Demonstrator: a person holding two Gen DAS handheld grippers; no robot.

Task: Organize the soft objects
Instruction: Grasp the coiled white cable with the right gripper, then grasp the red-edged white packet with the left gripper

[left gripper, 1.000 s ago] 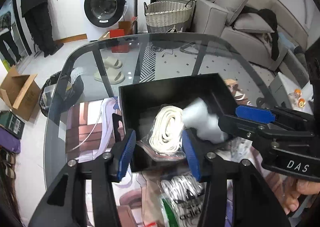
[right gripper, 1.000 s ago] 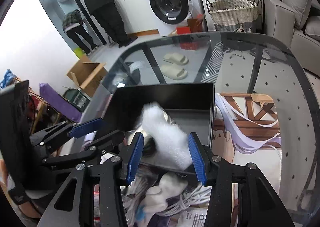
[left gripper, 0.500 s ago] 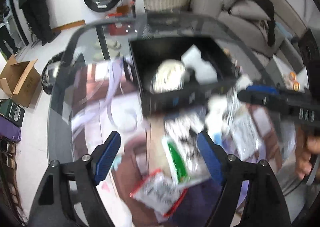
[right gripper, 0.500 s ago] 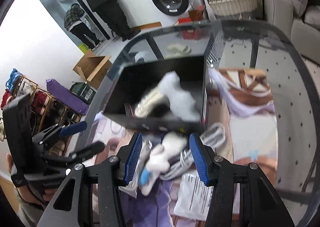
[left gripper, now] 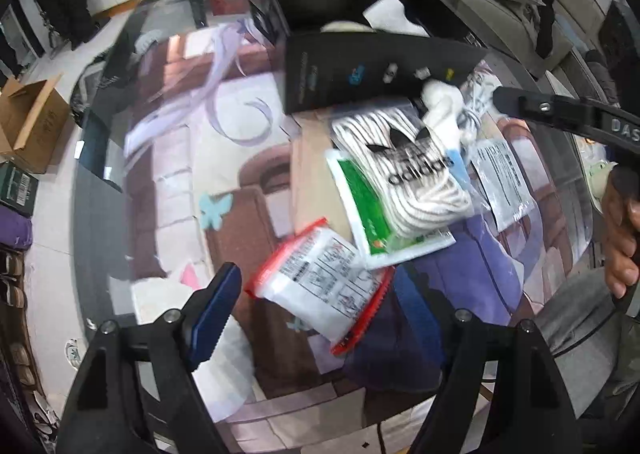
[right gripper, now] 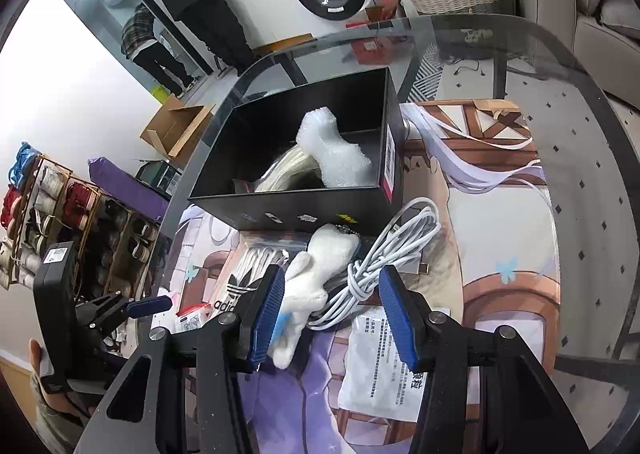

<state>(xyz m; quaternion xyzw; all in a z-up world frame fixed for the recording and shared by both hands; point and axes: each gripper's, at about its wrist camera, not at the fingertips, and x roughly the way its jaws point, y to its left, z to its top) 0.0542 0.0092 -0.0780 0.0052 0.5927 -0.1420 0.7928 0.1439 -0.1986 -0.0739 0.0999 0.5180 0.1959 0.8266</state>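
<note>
Both grippers had pulled back from the black box [right gripper: 316, 209], leaving the bumpy foam [right gripper: 334, 157] inside. Left gripper [left gripper: 320, 306] had just opened wide over a crinkly red-edged bag [left gripper: 320, 286]. Right gripper [right gripper: 332, 314] stood half open (gripping nothing) around a fluffy toy [right gripper: 316, 274] and cable [right gripper: 384, 254].

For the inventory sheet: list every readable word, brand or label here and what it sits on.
"adidas", with the trefoil logo: bag of white laces.
"DAS": right gripper's black body, seen from the left wrist.
Unreadable, too small or blurred: red-edged packet, green-and-white packet, clear bag's label, black box's icons and barcode sticker, and the jacket lettering on the person at the washer.
</note>
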